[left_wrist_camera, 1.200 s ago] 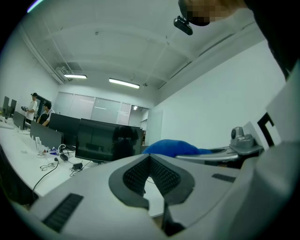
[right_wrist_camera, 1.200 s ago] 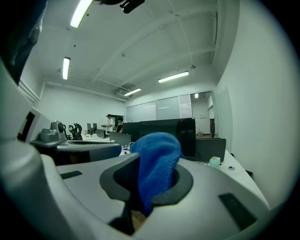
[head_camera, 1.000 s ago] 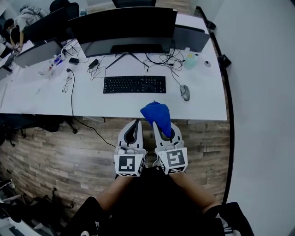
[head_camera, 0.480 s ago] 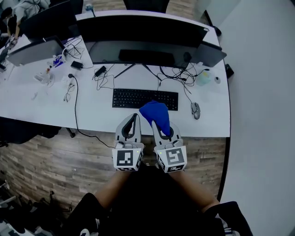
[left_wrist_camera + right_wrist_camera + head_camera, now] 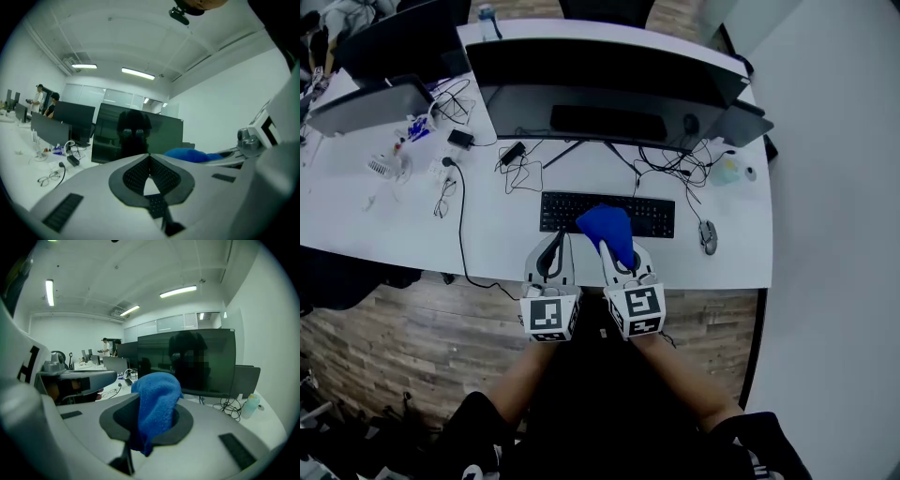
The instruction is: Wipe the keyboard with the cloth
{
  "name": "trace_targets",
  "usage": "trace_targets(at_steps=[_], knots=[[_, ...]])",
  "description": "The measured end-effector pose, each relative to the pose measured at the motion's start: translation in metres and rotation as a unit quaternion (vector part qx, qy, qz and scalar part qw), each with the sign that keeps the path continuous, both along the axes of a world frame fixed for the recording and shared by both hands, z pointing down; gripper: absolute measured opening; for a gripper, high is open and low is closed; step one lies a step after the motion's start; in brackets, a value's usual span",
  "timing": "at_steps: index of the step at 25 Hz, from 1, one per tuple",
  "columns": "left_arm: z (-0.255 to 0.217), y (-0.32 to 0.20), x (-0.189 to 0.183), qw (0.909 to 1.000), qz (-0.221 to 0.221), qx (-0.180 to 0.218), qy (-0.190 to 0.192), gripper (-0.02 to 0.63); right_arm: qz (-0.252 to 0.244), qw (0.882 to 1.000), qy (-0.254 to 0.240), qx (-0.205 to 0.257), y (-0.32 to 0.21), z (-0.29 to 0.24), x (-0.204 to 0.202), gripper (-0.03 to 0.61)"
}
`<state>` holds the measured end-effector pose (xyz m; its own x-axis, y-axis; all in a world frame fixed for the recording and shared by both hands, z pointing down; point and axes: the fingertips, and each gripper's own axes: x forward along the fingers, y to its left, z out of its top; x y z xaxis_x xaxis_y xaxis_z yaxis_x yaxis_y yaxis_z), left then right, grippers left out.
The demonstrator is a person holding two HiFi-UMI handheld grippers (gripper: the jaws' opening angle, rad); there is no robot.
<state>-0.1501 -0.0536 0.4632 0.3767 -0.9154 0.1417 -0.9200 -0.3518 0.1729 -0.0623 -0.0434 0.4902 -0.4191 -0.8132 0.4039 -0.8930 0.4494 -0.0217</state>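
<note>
Right gripper (image 5: 617,251): jaws clamped on the blue cloth (image 5: 604,223). A bunched fold is pinched between the pads and the rest mushrooms up past the tips. The right gripper view agrees: cloth fills the gap and the hold looks firm.

Left gripper (image 5: 551,255): jaws closed tip to tip with nothing in them. Its own view shows the pads meeting at the front, with only a small opening lower down. It sits just beside the right gripper, both over the near edge of the bench (image 5: 384,234).

Keyboard (image 5: 654,217): black, flat on the bench in front of the monitor (image 5: 600,70), with the mouse (image 5: 709,236) off its right end.

In the head view the cloth overlaps the keyboard's left-middle. Both gripper views look out level across the room at the screens, so the cloth reads as held in the air above the keys, not pressed on them. Contact can't be confirmed either way from above.

Progress, as a judgement:
- Done: cloth is in hand and brought up to the keyboard.
- Not started: the wiping itself.
- Left: pitch the right gripper down, land the cloth on the keys and sweep along the rows to the mouse end.

The left gripper is free to pin the keyboard if it slides. The wad is small, so several passes will probably be needed.
</note>
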Motion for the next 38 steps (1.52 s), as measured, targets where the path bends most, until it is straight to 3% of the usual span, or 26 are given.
trace_targets(at_steps=[5, 8, 14, 19, 29, 35, 38], knots=[[0.019, -0.007, -0.016, 0.9987, -0.022, -0.035, 0.030, 0.003, -0.014, 0.999, 0.013, -0.029, -0.020, 0.025, -0.011, 0.069], [0.032, -0.007, -0.020, 0.9985, -0.024, -0.046, 0.016, 0.003, -0.028, 0.999, 0.018, -0.043, -0.035, 0.043, -0.019, 0.069], [0.059, -0.012, -0.022, 0.9973, -0.017, -0.071, -0.008, 0.003, -0.059, 0.996, -0.026, -0.065, -0.070, 0.073, -0.047, 0.069], [0.079, -0.026, -0.046, 0.9951, -0.036, -0.089, -0.026, 0.003, -0.084, 0.992, -0.019, -0.094, -0.096, 0.104, -0.076, 0.069], [0.105, -0.045, -0.082, 0.9908, -0.066, -0.115, -0.025, 0.003, -0.114, 0.984, -0.030, -0.134, -0.130, 0.159, -0.117, 0.069], [0.109, -0.050, -0.091, 0.9895, -0.069, -0.124, -0.029, 0.003, -0.114, 0.973, -0.046, -0.195, -0.140, 0.203, -0.127, 0.069], [0.109, -0.050, -0.097, 0.9887, -0.074, -0.126, -0.031, 0.003, -0.125, 0.969, -0.030, -0.210, -0.140, 0.221, -0.130, 0.069]])
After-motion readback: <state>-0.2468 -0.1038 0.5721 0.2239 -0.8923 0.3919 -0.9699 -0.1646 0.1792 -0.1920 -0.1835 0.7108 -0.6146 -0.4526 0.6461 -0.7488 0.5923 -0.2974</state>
